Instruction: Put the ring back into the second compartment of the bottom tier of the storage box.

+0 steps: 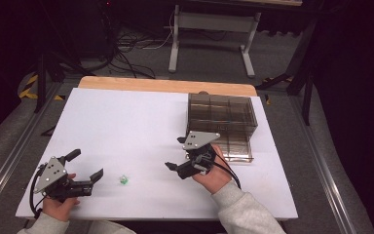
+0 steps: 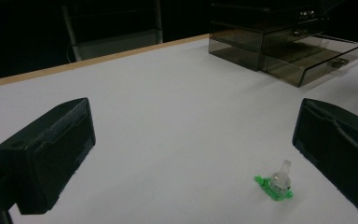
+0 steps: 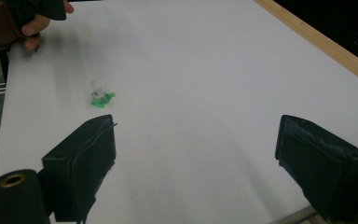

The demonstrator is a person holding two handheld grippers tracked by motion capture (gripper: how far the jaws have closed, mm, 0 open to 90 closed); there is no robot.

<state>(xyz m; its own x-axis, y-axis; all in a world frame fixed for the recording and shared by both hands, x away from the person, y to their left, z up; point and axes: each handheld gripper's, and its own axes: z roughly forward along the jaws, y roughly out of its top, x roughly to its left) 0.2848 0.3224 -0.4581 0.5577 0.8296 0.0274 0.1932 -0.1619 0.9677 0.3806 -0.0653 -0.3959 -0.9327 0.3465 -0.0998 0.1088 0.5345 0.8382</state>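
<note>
A small green and clear part (image 1: pixel 123 180) lies on the white table (image 1: pixel 126 126) near the front edge, between my two grippers. My left gripper (image 1: pixel 85 165) stands open at the front left, and the part (image 2: pixel 276 184) sits just ahead of its right jaw, apart from it. My right gripper (image 1: pixel 175 152) is open too, to the right of the part (image 3: pixel 100 95), with nothing between its jaws. A smoky clear drawer box (image 1: pixel 221 117) stands at the back right, its bottom drawer (image 1: pixel 236 148) pulled out toward my right hand.
A wooden strip (image 1: pixel 165 86) runs along the table's far edge. Beyond it on the floor are a white desk frame (image 1: pixel 209 29) and loose cables (image 1: pixel 126 53). The person's left hand (image 3: pixel 30 25) shows at the top left of the right gripper view.
</note>
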